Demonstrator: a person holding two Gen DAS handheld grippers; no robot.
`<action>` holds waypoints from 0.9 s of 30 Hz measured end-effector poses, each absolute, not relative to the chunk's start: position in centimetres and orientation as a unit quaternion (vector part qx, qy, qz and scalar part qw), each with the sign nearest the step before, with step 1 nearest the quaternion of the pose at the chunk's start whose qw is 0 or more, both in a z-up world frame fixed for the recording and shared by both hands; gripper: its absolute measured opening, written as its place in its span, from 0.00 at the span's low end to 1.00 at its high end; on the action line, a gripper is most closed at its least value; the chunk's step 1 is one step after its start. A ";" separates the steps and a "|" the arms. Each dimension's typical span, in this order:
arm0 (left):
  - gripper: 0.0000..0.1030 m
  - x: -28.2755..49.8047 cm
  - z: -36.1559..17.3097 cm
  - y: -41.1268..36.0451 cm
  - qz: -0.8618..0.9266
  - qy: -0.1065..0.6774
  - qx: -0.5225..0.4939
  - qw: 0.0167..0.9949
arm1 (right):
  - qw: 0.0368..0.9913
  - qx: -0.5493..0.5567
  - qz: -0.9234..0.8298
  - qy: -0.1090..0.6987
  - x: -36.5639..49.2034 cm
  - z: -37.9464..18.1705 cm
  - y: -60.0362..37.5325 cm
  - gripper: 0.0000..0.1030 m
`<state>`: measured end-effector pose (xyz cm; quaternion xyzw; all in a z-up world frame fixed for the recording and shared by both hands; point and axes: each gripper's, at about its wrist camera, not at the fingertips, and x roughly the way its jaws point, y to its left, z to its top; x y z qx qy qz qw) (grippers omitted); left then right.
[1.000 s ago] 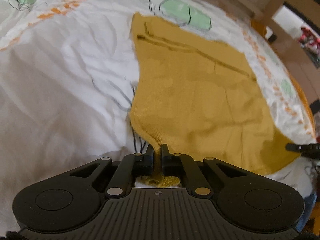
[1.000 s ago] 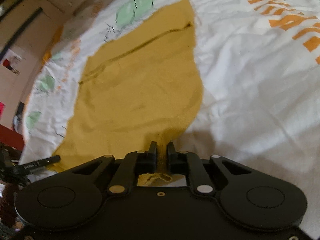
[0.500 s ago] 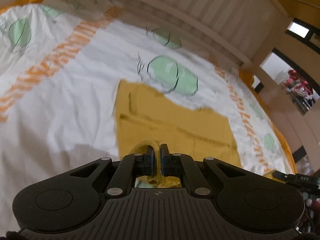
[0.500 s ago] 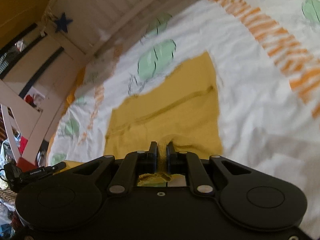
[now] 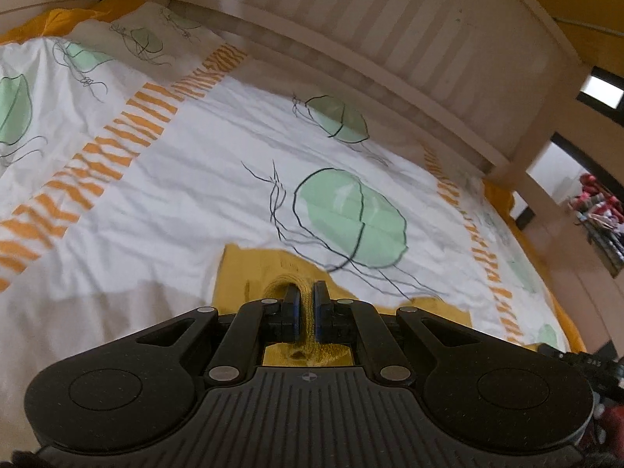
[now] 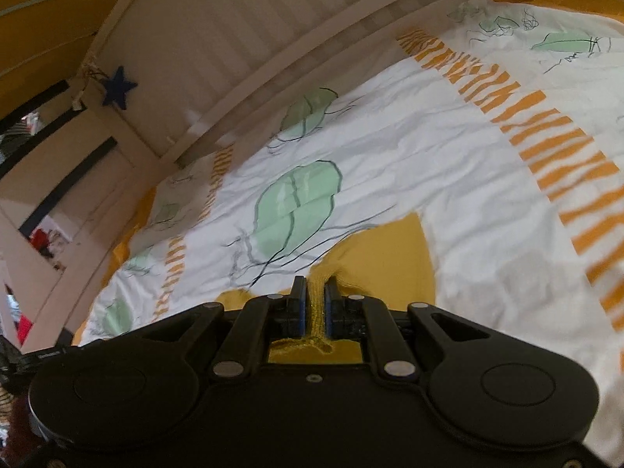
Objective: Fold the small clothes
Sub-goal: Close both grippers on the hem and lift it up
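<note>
Left gripper: jaws pinched nearly closed on a bunched fold of the yellow garment. The knit rides up between the pads and spills out behind them. Right gripper: same story, jaws all but closed on a ridge of the same cloth, with a wad pushed through to the back.

Where it lies: on the bed, on the white printed cover, just short of the big green leaf print. Most of it is hidden under your two grippers; only the far strip shows. The slatted bed rail stands well beyond.

Risks, as I judge them:
- Each grip holds only a small pinch. If your hands drift apart, the knit stretches and one corner may slip out, leaving the fold skewed.
- If one hand travels further than the other, the carried edge lands crooked against the far edge.
- Setting down short or long leaves the layers mismatched; you cannot see the lower layer from here.
- Opening the jaws while the cloth is off the bed lets the edge flop and crease.

Orientation: the visible far edge runs across both views, roughly side to side between your grippers, so the long axis seems to lie left to right. Which end is the neck or hem I cannot tell.
</note>
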<state>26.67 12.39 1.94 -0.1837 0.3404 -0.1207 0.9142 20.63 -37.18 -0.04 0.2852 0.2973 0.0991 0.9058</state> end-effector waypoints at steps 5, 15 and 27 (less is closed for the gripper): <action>0.06 30.4 0.1 11.9 -0.110 0.351 -0.179 0.912 | 0.904 0.286 0.085 0.305 24.8 -2.2 -37.7 0.15; 0.06 35.4 -4.5 11.8 -0.077 0.387 -0.187 0.900 | 0.896 0.276 0.057 0.343 30.3 -6.0 -38.1 0.15; 0.07 37.6 -4.9 12.2 -0.032 0.366 -0.159 0.916 | 0.905 0.267 0.039 0.330 32.5 -7.0 -38.6 0.34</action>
